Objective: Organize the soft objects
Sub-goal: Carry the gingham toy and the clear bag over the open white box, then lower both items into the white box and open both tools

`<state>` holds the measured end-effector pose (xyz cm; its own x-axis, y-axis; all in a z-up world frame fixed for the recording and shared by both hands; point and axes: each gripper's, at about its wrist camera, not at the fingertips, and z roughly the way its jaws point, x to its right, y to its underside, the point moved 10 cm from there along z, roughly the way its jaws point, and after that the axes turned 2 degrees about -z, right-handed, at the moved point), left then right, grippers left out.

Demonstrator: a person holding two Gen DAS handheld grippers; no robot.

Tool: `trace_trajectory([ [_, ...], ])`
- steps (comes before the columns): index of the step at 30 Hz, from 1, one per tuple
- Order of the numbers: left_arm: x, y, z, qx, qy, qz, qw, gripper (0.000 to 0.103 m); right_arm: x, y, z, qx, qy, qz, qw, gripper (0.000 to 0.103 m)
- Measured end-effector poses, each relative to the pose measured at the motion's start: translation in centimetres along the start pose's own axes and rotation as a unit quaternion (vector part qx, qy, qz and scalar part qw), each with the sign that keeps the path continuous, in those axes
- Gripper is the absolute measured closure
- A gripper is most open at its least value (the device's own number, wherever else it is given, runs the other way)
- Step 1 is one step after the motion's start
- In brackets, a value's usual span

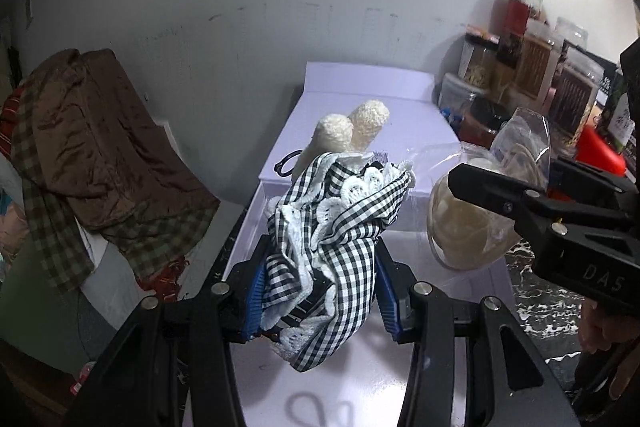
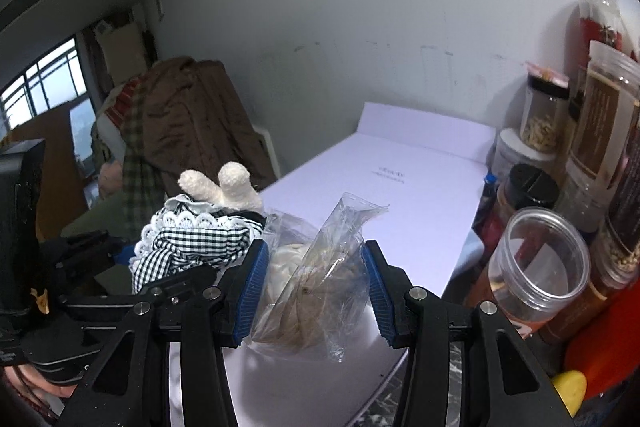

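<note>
Left gripper (image 1: 320, 287) clenched on gingham-dressed plush doll (image 1: 340, 211), right gripper (image 2: 312, 291) pinching clear plastic bag (image 2: 316, 267), both lifted over white box (image 2: 400, 187), likely for bagging.

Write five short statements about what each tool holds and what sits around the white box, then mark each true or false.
1. The left tool grips a checkered plush toy. True.
2. The right tool is empty. False: it holds a clear plastic bag.
3. The toy's cream legs point away from the camera. True.
4. The jars stand left of the white box. False: they stand to its right.
5. The brown cloth lies inside the box. False: it is piled beside it.
</note>
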<state>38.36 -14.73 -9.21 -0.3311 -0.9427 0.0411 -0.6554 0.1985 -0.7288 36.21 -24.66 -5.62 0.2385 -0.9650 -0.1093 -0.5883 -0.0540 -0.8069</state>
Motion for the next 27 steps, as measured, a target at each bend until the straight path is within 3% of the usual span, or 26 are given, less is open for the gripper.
trace_trajectory([
  [14, -0.3, 1.4, 3.4, -0.047, -0.02, 0.004, 0.9987, 0.057, 2.3, 1.7, 3.6, -0.055, 0.022, 0.014, 0.998, 0.055],
  [27, -0.8, 2.7, 5.7, -0.083, -0.052, 0.011, 0.9951, 0.056, 3.6, 3.1, 4.6, -0.075, 0.037, 0.032, 0.996, 0.05],
])
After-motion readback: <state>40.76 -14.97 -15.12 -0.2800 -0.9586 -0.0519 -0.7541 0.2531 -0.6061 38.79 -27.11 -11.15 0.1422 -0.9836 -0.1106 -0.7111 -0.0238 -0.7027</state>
